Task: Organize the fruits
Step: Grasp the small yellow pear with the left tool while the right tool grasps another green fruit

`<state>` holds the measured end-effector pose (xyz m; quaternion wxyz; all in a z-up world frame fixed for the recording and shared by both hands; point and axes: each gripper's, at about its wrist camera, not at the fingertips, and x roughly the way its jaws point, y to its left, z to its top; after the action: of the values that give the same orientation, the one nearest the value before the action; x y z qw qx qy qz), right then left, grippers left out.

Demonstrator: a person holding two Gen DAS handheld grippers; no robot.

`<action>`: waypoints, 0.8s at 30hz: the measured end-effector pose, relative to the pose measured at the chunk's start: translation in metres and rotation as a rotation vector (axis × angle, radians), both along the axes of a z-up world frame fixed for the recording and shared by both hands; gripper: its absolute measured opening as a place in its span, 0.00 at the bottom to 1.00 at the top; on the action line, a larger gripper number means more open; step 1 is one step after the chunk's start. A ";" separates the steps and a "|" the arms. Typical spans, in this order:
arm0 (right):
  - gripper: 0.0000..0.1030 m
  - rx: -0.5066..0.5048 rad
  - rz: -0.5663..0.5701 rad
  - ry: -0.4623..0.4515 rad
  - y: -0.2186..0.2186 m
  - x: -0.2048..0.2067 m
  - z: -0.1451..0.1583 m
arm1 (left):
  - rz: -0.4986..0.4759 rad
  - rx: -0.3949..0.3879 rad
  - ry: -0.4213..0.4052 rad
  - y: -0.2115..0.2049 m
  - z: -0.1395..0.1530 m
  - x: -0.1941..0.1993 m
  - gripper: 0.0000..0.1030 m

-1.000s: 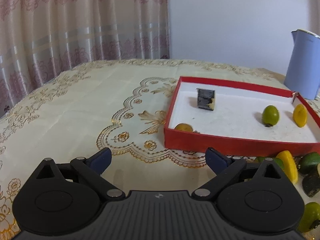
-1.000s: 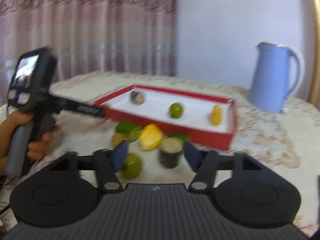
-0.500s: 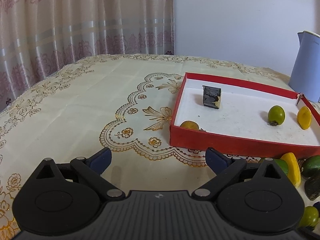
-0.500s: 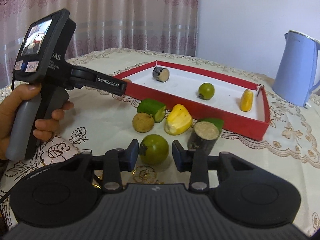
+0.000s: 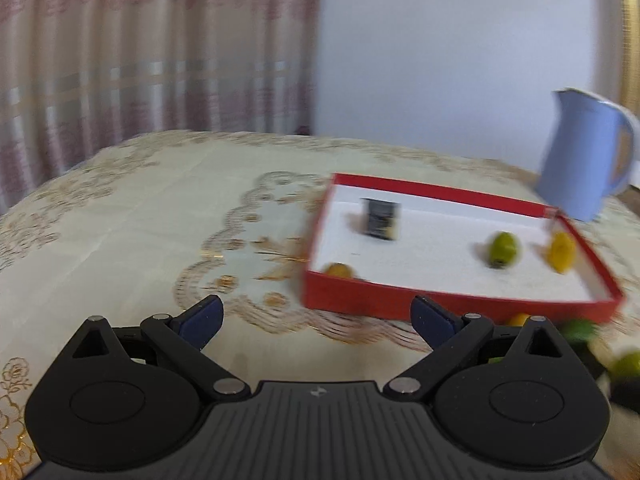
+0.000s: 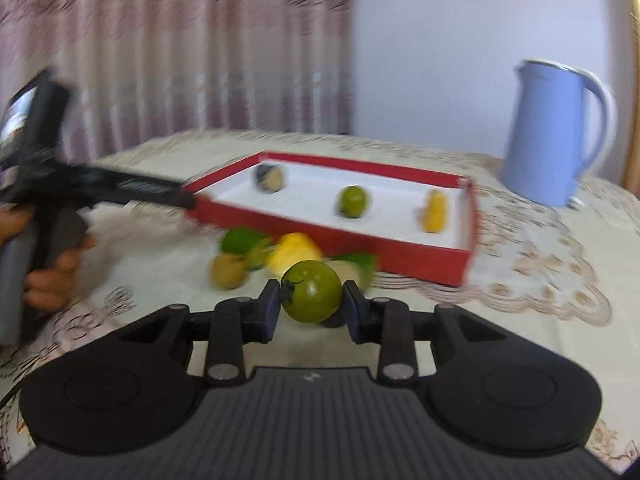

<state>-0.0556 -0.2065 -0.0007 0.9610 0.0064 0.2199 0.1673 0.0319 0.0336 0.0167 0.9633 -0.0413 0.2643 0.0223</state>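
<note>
Closing on a green tomato (image 6: 312,291), our right gripper (image 6: 311,309) has both pads against its sides, and the jaws are closing at this moment. The tomato sits just in front of the red tray (image 6: 400,246), beside the loose fruits on the tabletop (image 6: 540,332): a brown round fruit (image 6: 228,271), a yellow piece (image 6: 294,252) and green pieces, all blurred. We judge the step in hand to be the pick of this tomato; the next move calls for a lift clear of the neighbouring fruits, a carry over the tray's near wall, and a release on bare tray floor. The tray already holds a dark cut piece (image 6: 270,178), a green round fruit (image 6: 353,201) and a yellow piece (image 6: 435,211).

The tomato is nearly round, with no marked long axis; its dark stem calyx points toward the left pad, so the stem axis lies roughly along the closing line.

Our left gripper (image 5: 316,318) is spread wide and empty, left of the tray's near corner.
</note>
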 end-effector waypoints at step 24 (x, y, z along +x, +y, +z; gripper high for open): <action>0.31 0.162 -0.036 0.023 -0.036 0.005 -0.008 | -0.286 0.202 0.097 -0.087 -0.020 -0.014 0.49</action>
<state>-0.0508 -0.2426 -0.0085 0.9577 0.0900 0.2164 0.1672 0.0181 -0.0533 -0.0031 0.9421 0.0948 0.3099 -0.0864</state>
